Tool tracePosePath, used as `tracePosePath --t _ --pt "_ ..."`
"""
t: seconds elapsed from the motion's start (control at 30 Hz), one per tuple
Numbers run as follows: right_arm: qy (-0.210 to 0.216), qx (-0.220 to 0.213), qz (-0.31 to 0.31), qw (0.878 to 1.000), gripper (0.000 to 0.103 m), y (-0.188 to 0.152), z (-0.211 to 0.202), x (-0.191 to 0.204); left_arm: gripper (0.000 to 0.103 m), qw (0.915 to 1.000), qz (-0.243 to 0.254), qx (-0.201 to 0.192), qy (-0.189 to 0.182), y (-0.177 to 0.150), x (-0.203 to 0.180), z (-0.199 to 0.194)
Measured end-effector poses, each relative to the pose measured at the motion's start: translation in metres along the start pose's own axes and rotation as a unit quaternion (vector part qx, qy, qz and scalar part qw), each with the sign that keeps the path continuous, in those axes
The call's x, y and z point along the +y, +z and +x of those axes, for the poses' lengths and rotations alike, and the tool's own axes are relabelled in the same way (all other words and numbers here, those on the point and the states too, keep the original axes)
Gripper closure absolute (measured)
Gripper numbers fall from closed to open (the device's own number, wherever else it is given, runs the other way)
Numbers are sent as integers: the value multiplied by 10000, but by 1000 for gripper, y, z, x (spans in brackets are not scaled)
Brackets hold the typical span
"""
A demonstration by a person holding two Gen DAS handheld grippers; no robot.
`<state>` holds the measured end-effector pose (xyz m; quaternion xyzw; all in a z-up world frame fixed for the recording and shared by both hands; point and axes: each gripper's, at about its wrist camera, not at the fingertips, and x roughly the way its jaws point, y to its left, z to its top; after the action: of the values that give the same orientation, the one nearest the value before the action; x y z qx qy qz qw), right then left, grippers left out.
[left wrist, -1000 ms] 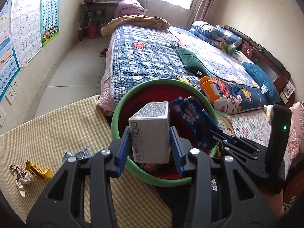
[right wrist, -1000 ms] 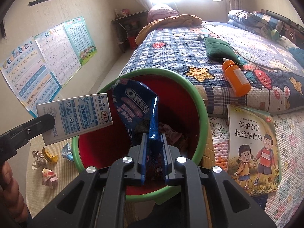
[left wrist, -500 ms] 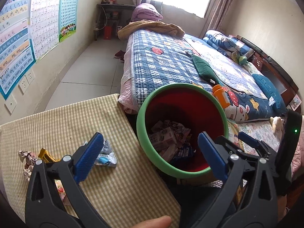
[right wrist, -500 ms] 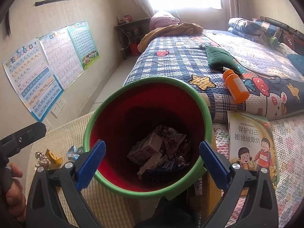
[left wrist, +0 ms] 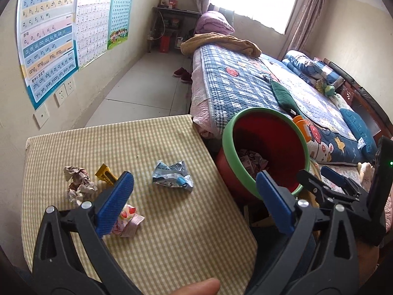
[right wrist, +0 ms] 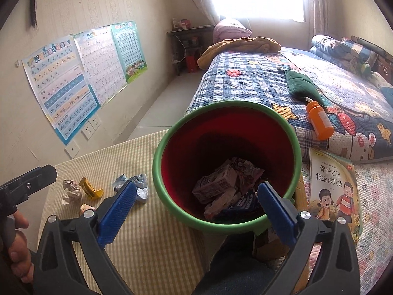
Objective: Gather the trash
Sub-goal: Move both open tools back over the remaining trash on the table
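Observation:
A red bin with a green rim (left wrist: pixel 227 145) (right wrist: pixel 157 172) stands between the table and the bed, holding a milk carton (right wrist: pixel 216 184), a blue Oreo wrapper (right wrist: pixel 245 202) and other scraps. My left gripper (left wrist: pixel 194 201) is open and empty above the table's right part. My right gripper (right wrist: pixel 196 206) is open and empty over the bin's near rim. On the checked tablecloth (left wrist: pixel 147 142) lie a silver-blue wrapper (left wrist: pixel 172 177) (right wrist: pixel 137 184), a yellow wrapper (left wrist: pixel 105 173) (right wrist: pixel 91 189), crumpled paper (left wrist: pixel 77 183) (right wrist: pixel 71 190) and a pink wrapper (left wrist: pixel 127 220) (right wrist: pixel 86 206).
A bed with a blue checked quilt (right wrist: pixel 245 83) lies beyond the bin, with an orange bottle (right wrist: pixel 319 120) and a green cushion (right wrist: pixel 299 86) on it. A children's book (right wrist: pixel 331 189) lies right of the bin. Posters (left wrist: pixel 49 39) hang on the left wall.
Both grippers opened: the carton dropped from the left and the Oreo wrapper from the right into the bin. The left gripper then swung left over the table.

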<state>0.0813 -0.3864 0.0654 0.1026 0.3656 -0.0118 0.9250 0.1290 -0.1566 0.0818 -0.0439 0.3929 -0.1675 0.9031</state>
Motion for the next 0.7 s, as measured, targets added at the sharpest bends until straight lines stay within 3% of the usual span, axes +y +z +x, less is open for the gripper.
tracePosePath --t 0.33,0.7 --pt "317 91 -449 9984 7 -12 -4 61 6 9977 -507 -57 451 -27 72 -43" --pt "573 319 -884 9939 7 -26 14 118 6 9930 -990 40 647 -56 130 -55"
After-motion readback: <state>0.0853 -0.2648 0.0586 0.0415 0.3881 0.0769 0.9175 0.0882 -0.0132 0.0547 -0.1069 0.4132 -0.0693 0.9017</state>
